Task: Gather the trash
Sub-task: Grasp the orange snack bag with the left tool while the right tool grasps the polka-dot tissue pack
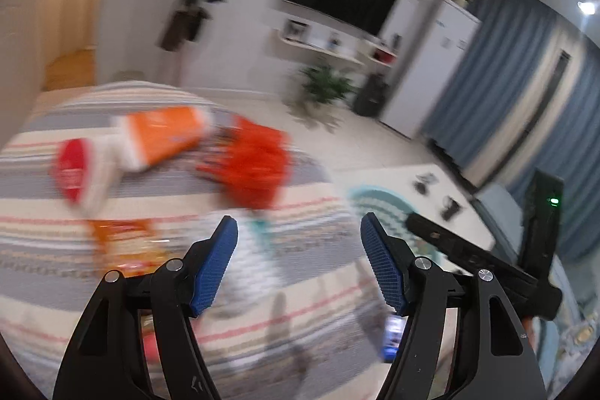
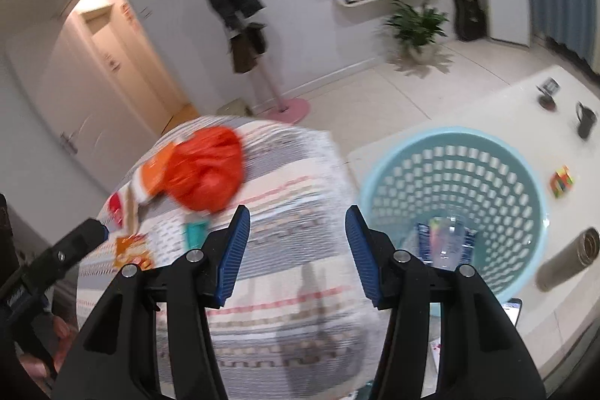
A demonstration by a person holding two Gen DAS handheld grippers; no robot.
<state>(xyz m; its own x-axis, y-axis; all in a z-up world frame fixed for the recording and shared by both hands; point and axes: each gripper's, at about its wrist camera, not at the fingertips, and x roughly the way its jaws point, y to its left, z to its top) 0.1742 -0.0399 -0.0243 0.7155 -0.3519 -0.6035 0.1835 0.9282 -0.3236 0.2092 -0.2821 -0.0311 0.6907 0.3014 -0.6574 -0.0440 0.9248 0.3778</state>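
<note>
The left gripper (image 1: 299,263) has its jaws wide apart with nothing between them, over a striped cloth surface (image 1: 45,223). Ahead of the jaws and a little left lies a crumpled red bag (image 1: 258,164); further left of it sit an orange-and-white packet (image 1: 165,134) and a red-and-white wrapper (image 1: 75,175). Just beside the left jaw, on its outer side, lies an orange snack wrapper (image 1: 123,246). A small teal item (image 1: 262,223) lies just beyond the jaw tips, blurred. None of these touch the fingers.

The right gripper (image 2: 296,252) also holds its jaws apart and empty above the striped cloth. The red bag (image 2: 210,171) lies ahead of its left jaw, with the orange-and-white packet (image 2: 153,175) touching it on the left. The teal item (image 2: 195,235) sits just left of the left jaw tip, and the orange snack wrapper (image 2: 131,250) further left.

To the right of the right jaw stands a light blue perforated basket (image 2: 525,175) on a white table (image 2: 517,107), with a clear and blue wrapper (image 2: 446,242) at its bottom. A metal flask (image 2: 570,261) lies beyond the basket.
</note>
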